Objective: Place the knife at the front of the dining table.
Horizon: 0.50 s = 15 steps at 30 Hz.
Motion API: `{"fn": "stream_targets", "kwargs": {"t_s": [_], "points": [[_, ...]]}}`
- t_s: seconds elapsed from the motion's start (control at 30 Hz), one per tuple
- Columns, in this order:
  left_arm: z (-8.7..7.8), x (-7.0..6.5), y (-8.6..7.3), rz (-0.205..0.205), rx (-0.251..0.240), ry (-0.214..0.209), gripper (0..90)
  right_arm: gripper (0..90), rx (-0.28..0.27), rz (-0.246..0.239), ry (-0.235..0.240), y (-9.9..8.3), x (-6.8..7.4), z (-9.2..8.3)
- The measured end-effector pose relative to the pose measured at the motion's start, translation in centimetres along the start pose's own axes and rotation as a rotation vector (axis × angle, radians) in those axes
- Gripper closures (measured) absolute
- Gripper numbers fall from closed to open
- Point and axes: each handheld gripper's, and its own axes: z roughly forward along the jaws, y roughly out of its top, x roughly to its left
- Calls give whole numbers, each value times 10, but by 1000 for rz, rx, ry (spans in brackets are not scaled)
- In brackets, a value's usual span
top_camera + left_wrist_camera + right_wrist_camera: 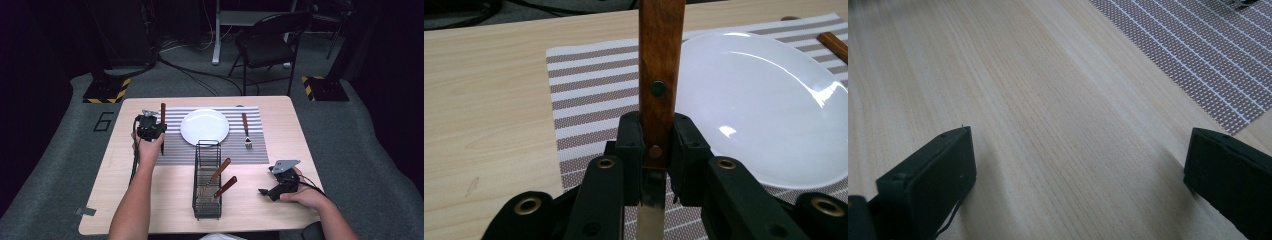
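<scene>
Left gripper (656, 145) clamps a knife (661, 75) at centre frame over the placemat (589, 95) beside the plate (764, 105); right gripper (1080, 170) stands open above the bare tabletop (1048, 100).

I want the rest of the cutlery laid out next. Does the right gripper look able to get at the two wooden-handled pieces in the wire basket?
Probably yes. The right gripper is open and holds nothing, beside the wire basket, whose top is open; both wooden handles stick out towards that side.
</scene>
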Motion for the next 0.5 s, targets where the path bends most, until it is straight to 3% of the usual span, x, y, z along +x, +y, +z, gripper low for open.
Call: {"fn": "stream_targets", "kwargs": {"t_s": [0.1,0.3,0.5], "points": [[6,2,-1,-19,-7,8,770,0,-1,1,-1,0,0,0],[17,12,-4,-116,-16,27,770,0,0,1,-1,0,0,0],[27,21,-7,-188,-24,15,770,0,0,0,0,0,0,0]]}}
